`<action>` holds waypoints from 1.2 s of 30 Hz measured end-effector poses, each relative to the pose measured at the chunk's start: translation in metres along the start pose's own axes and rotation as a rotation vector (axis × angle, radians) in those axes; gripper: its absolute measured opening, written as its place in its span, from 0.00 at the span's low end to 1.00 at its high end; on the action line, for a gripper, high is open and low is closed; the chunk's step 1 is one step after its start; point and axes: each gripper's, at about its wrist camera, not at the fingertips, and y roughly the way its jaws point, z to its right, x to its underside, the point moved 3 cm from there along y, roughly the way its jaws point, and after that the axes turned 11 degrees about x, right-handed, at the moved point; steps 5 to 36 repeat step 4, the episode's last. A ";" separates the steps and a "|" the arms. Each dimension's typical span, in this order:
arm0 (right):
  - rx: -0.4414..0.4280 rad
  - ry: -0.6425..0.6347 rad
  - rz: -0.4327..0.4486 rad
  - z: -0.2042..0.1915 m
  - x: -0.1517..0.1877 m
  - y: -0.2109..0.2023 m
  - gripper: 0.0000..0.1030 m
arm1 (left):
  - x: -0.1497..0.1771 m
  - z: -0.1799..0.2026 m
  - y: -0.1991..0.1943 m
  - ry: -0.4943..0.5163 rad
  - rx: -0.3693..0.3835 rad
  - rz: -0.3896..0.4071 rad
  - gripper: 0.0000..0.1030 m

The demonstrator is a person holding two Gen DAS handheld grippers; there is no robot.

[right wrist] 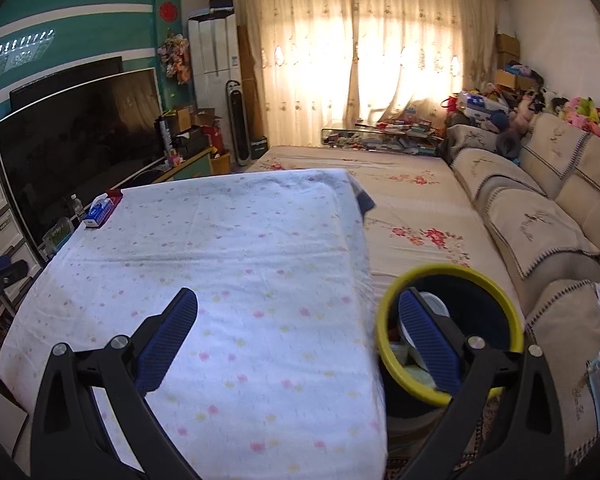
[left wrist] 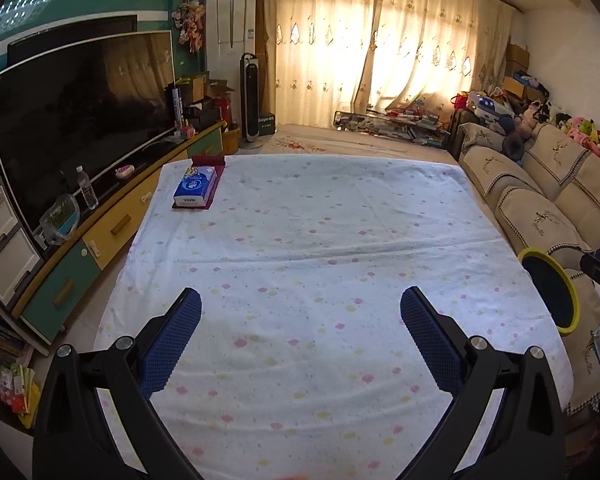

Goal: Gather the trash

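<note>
A dark trash bin with a yellow rim stands on the floor at the table's right edge; pale trash lies inside it. It also shows in the left wrist view. My right gripper is open and empty, above the table's right edge, its right finger over the bin's mouth. My left gripper is open and empty above the near part of the table with the white flowered cloth.
A blue tissue pack lies on a dark red tray at the table's far left corner. A TV on a low cabinet stands to the left, a beige sofa to the right, curtains behind.
</note>
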 end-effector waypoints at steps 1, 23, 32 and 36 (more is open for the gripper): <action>-0.007 -0.008 -0.017 -0.006 -0.010 0.013 0.93 | -0.008 -0.008 0.017 -0.013 0.000 -0.016 0.95; -0.044 -0.014 -0.065 -0.029 -0.030 0.061 0.93 | -0.028 -0.029 0.067 -0.021 -0.040 -0.062 0.95; -0.044 -0.014 -0.065 -0.029 -0.030 0.061 0.93 | -0.028 -0.029 0.067 -0.021 -0.040 -0.062 0.95; -0.044 -0.014 -0.065 -0.029 -0.030 0.061 0.93 | -0.028 -0.029 0.067 -0.021 -0.040 -0.062 0.95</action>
